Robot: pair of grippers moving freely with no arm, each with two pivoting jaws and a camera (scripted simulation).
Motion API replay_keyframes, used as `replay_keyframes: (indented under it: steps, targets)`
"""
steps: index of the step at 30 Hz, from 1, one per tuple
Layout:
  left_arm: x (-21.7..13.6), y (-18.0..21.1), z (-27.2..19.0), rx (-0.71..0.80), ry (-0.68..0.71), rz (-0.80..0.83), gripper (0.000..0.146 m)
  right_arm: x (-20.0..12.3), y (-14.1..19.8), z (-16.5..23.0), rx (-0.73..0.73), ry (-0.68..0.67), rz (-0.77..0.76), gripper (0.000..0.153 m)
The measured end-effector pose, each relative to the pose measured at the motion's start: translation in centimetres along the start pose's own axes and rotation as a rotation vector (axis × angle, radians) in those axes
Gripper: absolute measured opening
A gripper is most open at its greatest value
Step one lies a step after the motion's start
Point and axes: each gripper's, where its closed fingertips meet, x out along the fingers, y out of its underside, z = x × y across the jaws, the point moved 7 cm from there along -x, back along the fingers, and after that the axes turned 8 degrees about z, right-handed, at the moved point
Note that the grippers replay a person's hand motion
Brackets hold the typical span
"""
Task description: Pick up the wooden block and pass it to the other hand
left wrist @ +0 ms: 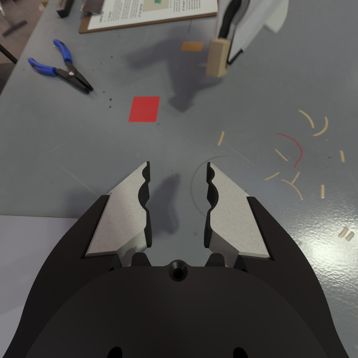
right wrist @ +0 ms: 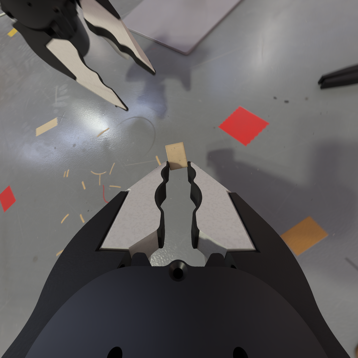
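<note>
Grey surface (left wrist: 58, 155) lies below both claws: my left claw (left wrist: 178, 166) hangs spread and empty, while ahead and to its right the block (left wrist: 216, 58), long axis roughly upright, is pinched at one end by the right claw (right wrist: 178, 164), well apart.

Bright overhead light, glare patches on grey table (left wrist: 319, 242), soft shadows, blurred wide-angle edges
</note>
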Motion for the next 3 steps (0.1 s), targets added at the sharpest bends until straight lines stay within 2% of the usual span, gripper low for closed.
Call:
replay_keyframes:
  steps: [3]
  targets:
    - [-0.55,0.02,1.45,-0.01,0.021,-0.026,0.058,1.05,1.09,0.31,0.047,0.036,0.042,0.018]
